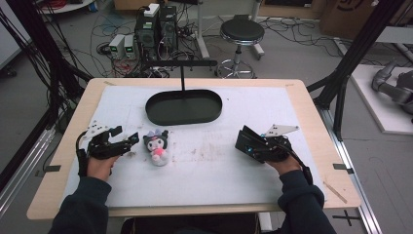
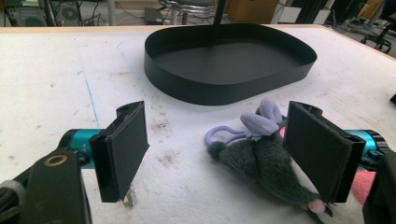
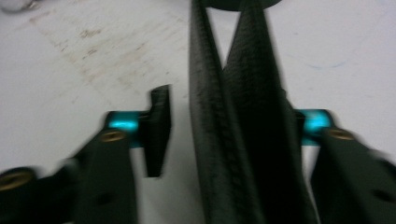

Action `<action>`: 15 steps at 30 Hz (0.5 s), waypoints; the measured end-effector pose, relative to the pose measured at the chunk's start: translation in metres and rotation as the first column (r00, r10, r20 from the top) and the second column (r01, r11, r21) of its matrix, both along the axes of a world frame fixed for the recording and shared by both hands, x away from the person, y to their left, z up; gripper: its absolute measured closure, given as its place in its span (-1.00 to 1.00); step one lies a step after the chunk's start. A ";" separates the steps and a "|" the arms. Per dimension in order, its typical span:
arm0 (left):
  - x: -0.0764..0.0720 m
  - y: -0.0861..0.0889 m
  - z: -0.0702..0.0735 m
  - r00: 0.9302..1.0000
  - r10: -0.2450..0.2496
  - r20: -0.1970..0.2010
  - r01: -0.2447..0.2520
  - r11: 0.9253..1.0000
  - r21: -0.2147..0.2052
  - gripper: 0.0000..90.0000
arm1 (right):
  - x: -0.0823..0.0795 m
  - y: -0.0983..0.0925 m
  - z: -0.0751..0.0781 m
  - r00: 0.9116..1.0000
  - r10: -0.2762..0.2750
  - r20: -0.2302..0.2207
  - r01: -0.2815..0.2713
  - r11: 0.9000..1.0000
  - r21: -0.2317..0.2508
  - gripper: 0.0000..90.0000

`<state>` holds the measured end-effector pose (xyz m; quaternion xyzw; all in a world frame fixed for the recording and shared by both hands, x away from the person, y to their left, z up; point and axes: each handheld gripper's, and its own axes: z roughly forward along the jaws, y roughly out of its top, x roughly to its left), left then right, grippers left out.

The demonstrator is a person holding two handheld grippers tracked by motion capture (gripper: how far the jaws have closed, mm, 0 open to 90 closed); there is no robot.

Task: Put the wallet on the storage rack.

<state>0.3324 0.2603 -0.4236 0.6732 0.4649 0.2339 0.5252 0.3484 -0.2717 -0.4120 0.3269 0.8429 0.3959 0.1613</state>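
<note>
The left gripper (image 1: 127,140) rests low on the white mat (image 1: 204,170) that covers the table (image 1: 311,122), its jaws standing wide apart with nothing pressed between them. In the left gripper view the plush toy (image 2: 266,163) lies on the mat just inside the right-hand jaw, its dark grey body running toward the camera and its lilac ears (image 2: 264,119) and cord loop pointing away; the far jaw stands well apart from it, bare mat between. From above, the toy (image 1: 157,146) lies just beyond the jaw tips, toward the middle of the table.

The right gripper (image 1: 242,141) lies on the opposite side of the table, pointed toward the toy but well apart from it. In the right gripper view a black folded leather-like piece (image 3: 233,116) (a pouch or wallet, too blurred to say which) stands on edge between its jaws. It lies against the right-hand jaw, while a gap of mat shows between it and the left-hand pad (image 3: 159,130), so the jaws are partly open and not clamped.

Ahead of both grippers, past the toy, sits the black oval tray (image 1: 184,117) with an upright post rising from its far edge.
</note>
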 end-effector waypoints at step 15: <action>0.000 -0.001 0.001 0.998 -0.034 0.048 0.034 0.999 0.000 -0.54 | 0.021 0.028 0.027 0.995 -0.054 0.083 0.049 0.997 0.064 0.76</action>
